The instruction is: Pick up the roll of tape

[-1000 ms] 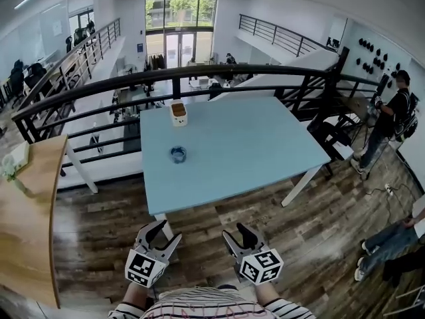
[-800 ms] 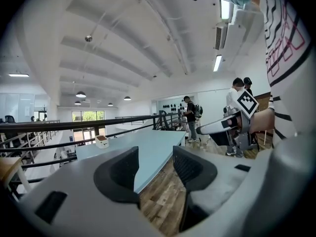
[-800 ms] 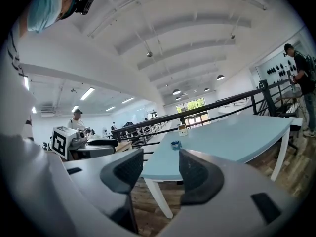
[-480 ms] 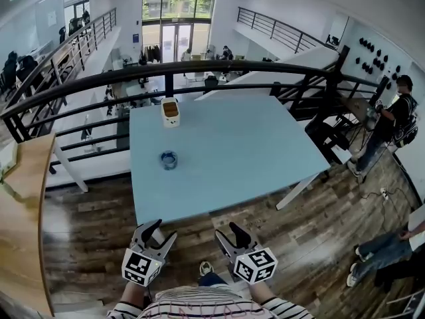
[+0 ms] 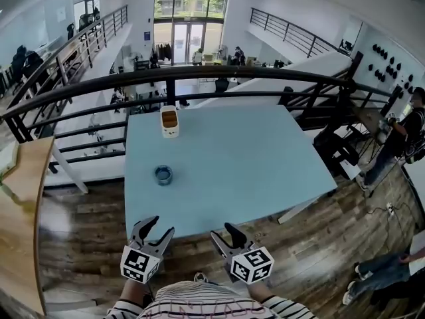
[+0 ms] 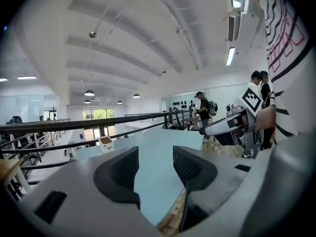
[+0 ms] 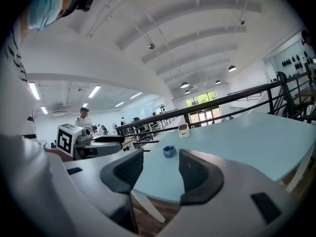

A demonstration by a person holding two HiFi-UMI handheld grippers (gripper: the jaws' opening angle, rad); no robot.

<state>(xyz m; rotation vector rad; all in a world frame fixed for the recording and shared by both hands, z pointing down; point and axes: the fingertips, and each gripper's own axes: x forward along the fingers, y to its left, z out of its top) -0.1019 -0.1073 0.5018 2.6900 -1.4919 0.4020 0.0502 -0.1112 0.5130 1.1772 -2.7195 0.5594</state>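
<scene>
A small blue roll of tape (image 5: 163, 175) lies flat on the left part of the light-blue table (image 5: 252, 171), and it shows small in the right gripper view as the tape (image 7: 169, 151). My left gripper (image 5: 154, 226) and right gripper (image 5: 224, 233) hover open and empty over the wooden floor, just short of the table's near edge. In the left gripper view the left gripper (image 6: 155, 169) points along the table top; the tape is not seen there. In its own view the right gripper (image 7: 161, 168) frames the table edge.
A small white box with a brown top (image 5: 169, 121) stands at the table's far left; it also shows as the box (image 6: 105, 143) and the box (image 7: 183, 130). A black railing (image 5: 199, 78) runs behind the table. A wooden bench (image 5: 16, 231) lies at the left. A person (image 5: 398, 145) stands at the right.
The view has advanced toward the table; its near edge now lies close in front of both grippers. Both grippers stay open and low in the picture.
</scene>
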